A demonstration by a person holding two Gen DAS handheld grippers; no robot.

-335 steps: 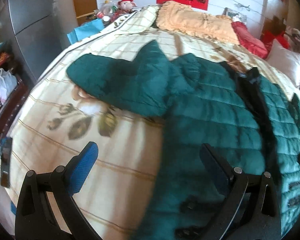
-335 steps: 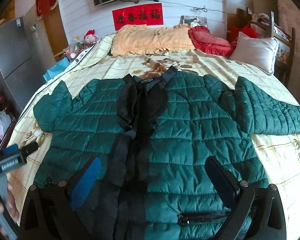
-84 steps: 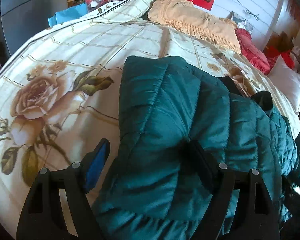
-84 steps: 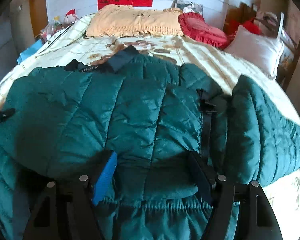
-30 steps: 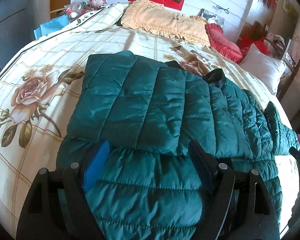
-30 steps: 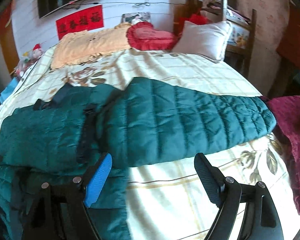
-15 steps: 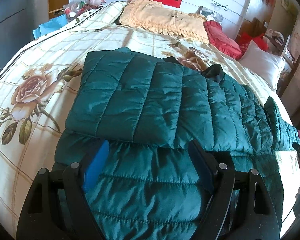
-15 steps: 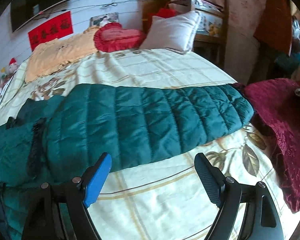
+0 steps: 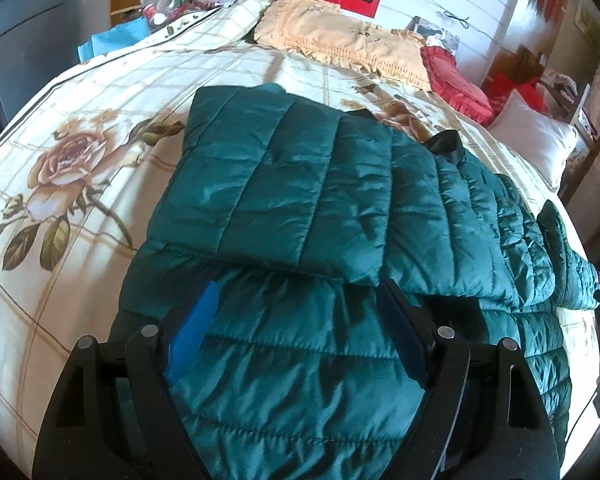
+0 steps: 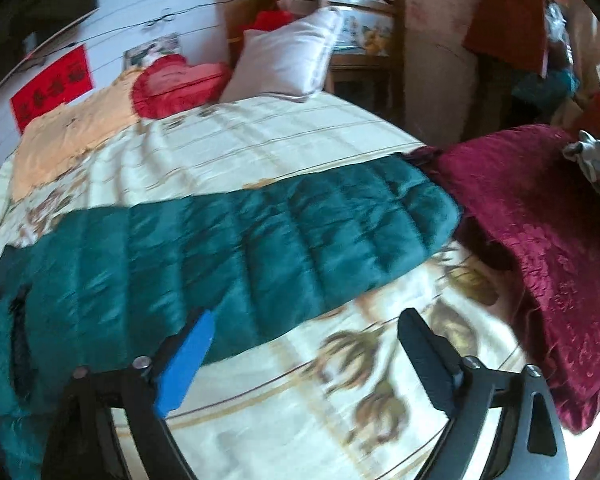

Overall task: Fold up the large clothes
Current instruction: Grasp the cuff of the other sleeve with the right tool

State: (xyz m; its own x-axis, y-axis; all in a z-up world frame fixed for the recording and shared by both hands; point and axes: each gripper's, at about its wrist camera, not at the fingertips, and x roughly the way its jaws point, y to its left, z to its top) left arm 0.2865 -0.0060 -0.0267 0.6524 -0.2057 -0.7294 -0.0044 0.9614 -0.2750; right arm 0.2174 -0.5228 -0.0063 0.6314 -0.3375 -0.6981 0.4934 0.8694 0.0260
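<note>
A dark green quilted jacket (image 9: pixel 300 208) lies on the floral bedsheet (image 9: pixel 80 152), its left sleeve folded across the body. My left gripper (image 9: pixel 296 320) hovers open just over the jacket's lower body, with fabric below its blue and black pads and no visible pinch. The jacket's right sleeve (image 10: pixel 260 236) stretches out flat toward the right side of the bed. My right gripper (image 10: pixel 308 348) is over the sheet just in front of that sleeve; its jaws are opening and nothing is between them.
A dark red blanket (image 10: pixel 540 248) is draped at the bed's right edge. A cream pillow (image 9: pixel 340 40), a red cushion (image 10: pixel 176 88) and a white pillow (image 10: pixel 284 56) lie at the head. A wooden chair (image 10: pixel 360 32) stands behind them.
The right wrist view has swung to the right along the outstretched sleeve toward its cuff and the red blanket. The left wrist view is almost the same.
</note>
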